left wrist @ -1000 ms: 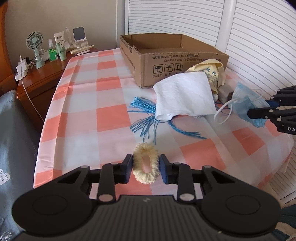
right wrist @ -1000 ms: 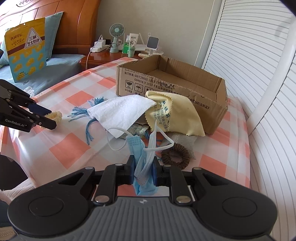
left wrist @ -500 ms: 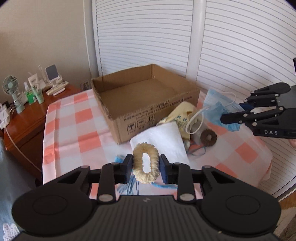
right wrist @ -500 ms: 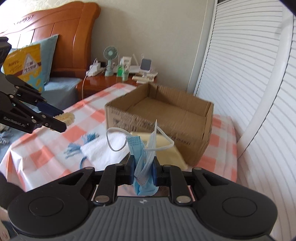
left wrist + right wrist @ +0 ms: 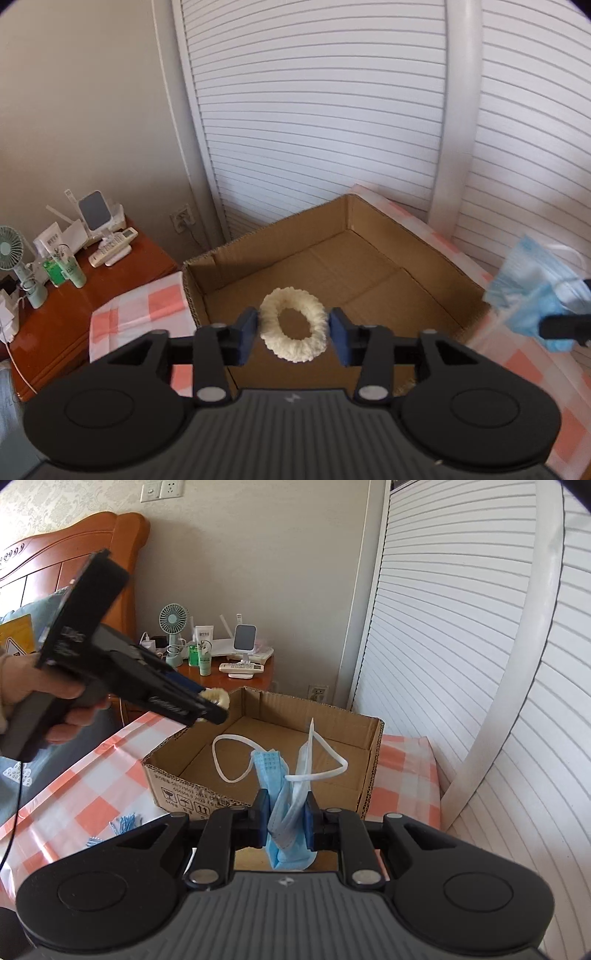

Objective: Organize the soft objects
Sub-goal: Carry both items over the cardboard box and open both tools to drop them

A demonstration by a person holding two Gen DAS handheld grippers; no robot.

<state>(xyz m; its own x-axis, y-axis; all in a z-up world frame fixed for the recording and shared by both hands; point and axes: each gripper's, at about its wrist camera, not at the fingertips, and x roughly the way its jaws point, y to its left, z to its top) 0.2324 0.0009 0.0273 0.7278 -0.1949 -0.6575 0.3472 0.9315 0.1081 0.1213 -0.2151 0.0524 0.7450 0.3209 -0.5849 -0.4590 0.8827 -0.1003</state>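
Observation:
My left gripper (image 5: pixel 293 334) is shut on a cream fluffy scrunchie (image 5: pixel 293 324) and holds it in the air over the open cardboard box (image 5: pixel 369 273). The box inside is bare. My right gripper (image 5: pixel 287 821) is shut on a blue face mask (image 5: pixel 282 794) with white ear loops, held above the box's near wall (image 5: pixel 192 794). The left gripper (image 5: pixel 212 710) shows in the right wrist view over the box's left rim with the scrunchie (image 5: pixel 216 698) in it. The mask (image 5: pixel 535 291) shows at the right edge of the left wrist view.
The box stands on an orange-and-white checked tablecloth (image 5: pixel 74 794). Blue tassel strands (image 5: pixel 123 821) lie on the cloth left of the box. A wooden nightstand (image 5: pixel 92 291) with a small fan (image 5: pixel 14 266), bottles and a remote stands behind. White louvred doors (image 5: pixel 332 110) are at the right.
Both grippers have risen from the table and moved over the box, each carrying its object. The left gripper's jaws have spread a little and the scrunchie looks rounder.

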